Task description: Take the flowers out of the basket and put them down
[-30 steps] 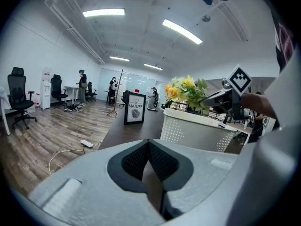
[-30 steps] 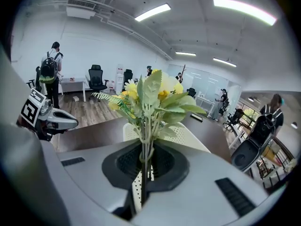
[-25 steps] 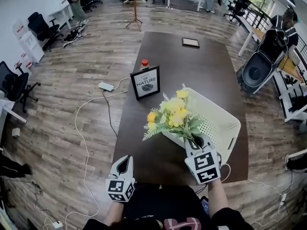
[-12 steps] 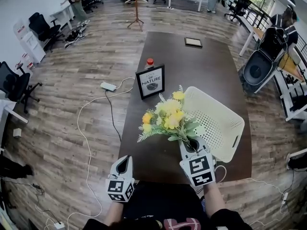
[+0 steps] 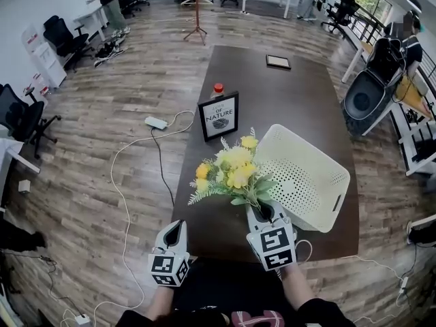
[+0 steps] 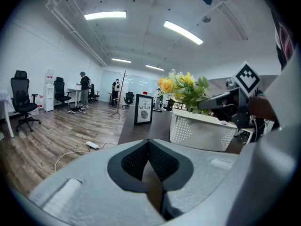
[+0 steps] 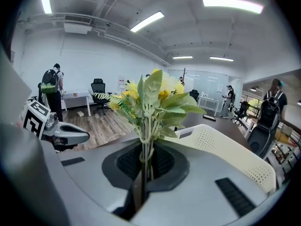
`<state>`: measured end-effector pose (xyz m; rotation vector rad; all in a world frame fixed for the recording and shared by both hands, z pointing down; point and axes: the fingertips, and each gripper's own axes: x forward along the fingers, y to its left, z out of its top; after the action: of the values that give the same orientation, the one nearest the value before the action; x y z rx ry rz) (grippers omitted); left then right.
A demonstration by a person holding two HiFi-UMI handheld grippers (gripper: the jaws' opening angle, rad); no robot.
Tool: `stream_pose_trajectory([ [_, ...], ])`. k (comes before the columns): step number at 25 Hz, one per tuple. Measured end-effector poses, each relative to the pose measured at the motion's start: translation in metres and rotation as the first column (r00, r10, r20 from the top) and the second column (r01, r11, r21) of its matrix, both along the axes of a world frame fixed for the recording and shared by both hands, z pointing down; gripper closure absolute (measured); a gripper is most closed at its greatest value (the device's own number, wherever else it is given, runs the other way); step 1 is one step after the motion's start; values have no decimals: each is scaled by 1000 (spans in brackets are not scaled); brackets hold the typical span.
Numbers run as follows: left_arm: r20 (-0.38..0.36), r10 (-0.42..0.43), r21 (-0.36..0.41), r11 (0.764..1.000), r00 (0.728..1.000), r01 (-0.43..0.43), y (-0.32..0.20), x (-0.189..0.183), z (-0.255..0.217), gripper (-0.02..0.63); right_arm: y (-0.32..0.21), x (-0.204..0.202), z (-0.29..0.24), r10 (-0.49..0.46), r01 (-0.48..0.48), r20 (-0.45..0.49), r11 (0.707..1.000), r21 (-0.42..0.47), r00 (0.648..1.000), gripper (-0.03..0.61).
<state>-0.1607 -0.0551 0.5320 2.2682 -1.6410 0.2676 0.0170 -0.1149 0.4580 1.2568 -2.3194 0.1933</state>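
A bunch of yellow flowers with green leaves (image 5: 231, 172) stands out over the dark table (image 5: 272, 101), just left of the white perforated basket (image 5: 310, 182). My right gripper (image 5: 264, 213) is shut on the stems near the table's front edge. In the right gripper view the stems (image 7: 146, 145) run down between the pads of the right gripper (image 7: 145, 169), and the basket (image 7: 221, 145) lies to the right. My left gripper (image 5: 172, 236) hangs off the table's front left corner, shut with nothing in it. The left gripper view shows the left gripper (image 6: 149, 166), the flowers (image 6: 183, 86) and the basket (image 6: 202, 131).
A framed sign reading NATURE (image 5: 219, 116) stands behind the flowers with a red-capped bottle (image 5: 218, 88) beyond it. A small flat frame (image 5: 278, 61) lies at the far end. A power strip (image 5: 155, 122) with a cable lies on the wood floor at left.
My right gripper has carried the flowers leftward, from over the basket's near corner to over the bare table beside it. The left gripper has hardly moved.
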Motion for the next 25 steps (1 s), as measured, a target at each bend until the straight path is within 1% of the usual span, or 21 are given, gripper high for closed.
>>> stream_pose_trajectory([
  [2,-4,-2,-1,1000,1000,2,-1,-3,1,607,0,-5,3,-1,1,11,1000,-5,1000,565],
  [6,-11,-10,1,1000,1000,10,2,-13,2,607,8,-23,14,-20,20,1,1000,-12,1000,565],
  [11,1,-12,-3,1000,1000,12,1,-8,-1,607,10,-33,20,-38,38,4,999,-25,999,565],
  [16,19,-14,-5,1000,1000,14,-2,-10,-2,608,7,-40,30,-25,26,21,999,-39,999,565],
  [21,23,-30,-7,1000,999,30,1,-21,0,608,11,-48,50,-22,23,9,997,-67,1000,565],
  [25,30,-23,-1,1000,999,23,-2,-24,0,608,8,-52,64,-18,18,1,997,-80,1000,565],
])
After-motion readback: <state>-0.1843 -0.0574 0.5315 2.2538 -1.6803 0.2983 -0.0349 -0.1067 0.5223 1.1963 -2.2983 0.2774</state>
